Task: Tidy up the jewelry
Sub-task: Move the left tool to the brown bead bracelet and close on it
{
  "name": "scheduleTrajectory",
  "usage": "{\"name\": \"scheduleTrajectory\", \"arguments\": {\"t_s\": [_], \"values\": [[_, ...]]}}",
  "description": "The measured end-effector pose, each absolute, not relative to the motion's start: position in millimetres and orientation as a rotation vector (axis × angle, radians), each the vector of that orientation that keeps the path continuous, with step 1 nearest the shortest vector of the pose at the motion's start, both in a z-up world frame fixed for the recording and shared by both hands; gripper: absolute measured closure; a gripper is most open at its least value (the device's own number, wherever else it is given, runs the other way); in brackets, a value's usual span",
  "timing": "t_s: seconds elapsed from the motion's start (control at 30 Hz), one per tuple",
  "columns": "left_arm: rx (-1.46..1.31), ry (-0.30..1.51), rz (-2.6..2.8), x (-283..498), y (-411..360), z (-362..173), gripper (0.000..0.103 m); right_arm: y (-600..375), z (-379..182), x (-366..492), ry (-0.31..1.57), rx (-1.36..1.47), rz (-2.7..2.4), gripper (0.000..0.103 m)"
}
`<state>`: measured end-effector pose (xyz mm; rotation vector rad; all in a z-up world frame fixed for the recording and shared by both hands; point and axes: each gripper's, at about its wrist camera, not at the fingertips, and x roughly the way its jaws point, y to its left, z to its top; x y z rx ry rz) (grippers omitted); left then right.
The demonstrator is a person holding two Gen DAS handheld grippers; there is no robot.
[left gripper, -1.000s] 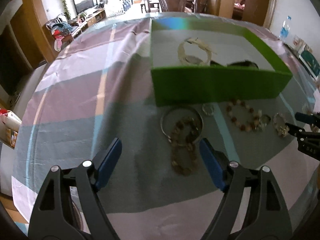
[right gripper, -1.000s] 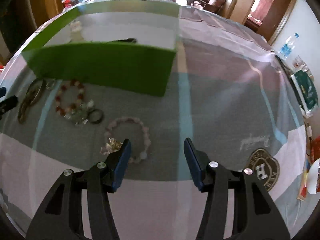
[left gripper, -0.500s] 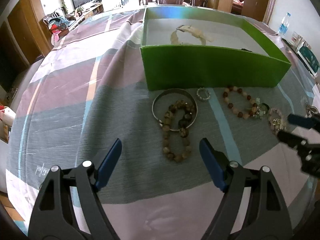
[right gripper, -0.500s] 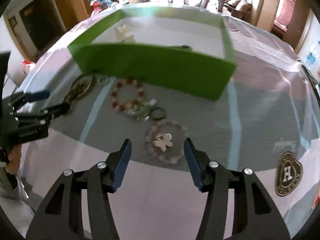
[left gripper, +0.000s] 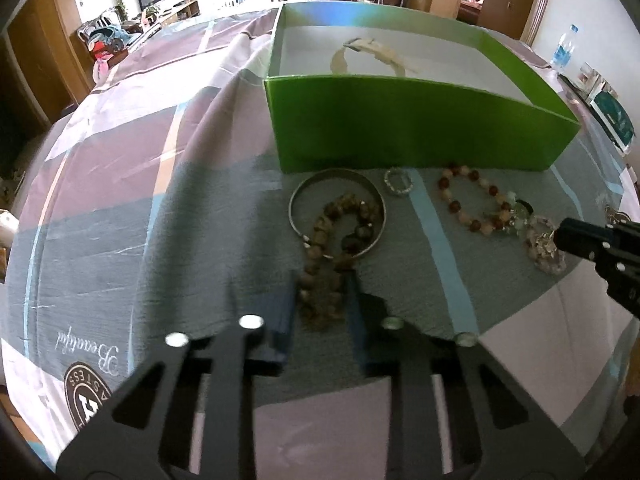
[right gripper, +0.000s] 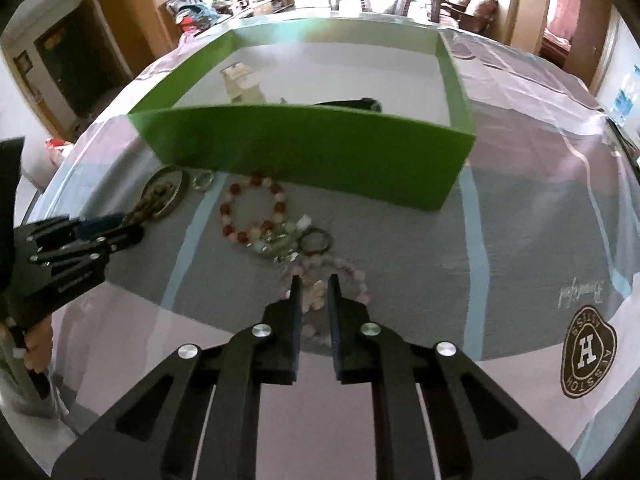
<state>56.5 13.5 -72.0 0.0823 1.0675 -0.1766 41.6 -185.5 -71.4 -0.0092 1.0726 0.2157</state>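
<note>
2 claws closed, left claw (left gripper: 322, 292) on brown bead bracelet (left gripper: 320, 300), right claw (right gripper: 314, 292) on pink bracelet (right gripper: 352, 280)

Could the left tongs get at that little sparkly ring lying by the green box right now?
Probably not at once. The left tongs are shut on the brown bead bracelet. The small ring lies uncovered beside the green box, with the silver bangle next to it.

We read two prints on the tablecloth (right gripper: 520, 240) — a round brown badge (right gripper: 588, 354) with a big "H" near its right edge, and beside it the script word "Beautiful" (left gripper: 86, 350), upside down.
</note>
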Motion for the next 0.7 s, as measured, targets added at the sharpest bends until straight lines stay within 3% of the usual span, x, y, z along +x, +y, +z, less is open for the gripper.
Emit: {"name": "scheduleTrajectory", "arguments": {"t_s": [0.2,0.3,0.47,0.7], "values": [[0.052,1.018,-0.215,47,14,-52,0.088,-203,-69,45,1.066,0.026,0.150,0.087],[0.037,0.972,-0.249,40,14,-35,0.088,-213,-71,45,1.067,0.049,0.114,0.075],[0.038,0.913,-0.332,26,2,-13,0.088,-220,-76,48,1.080,0.065,0.097,0.074],[0.072,0.991,-0.325,38,-13,-39,0.088,-218,-80,43,1.094,0.028,0.094,0.074]]}}
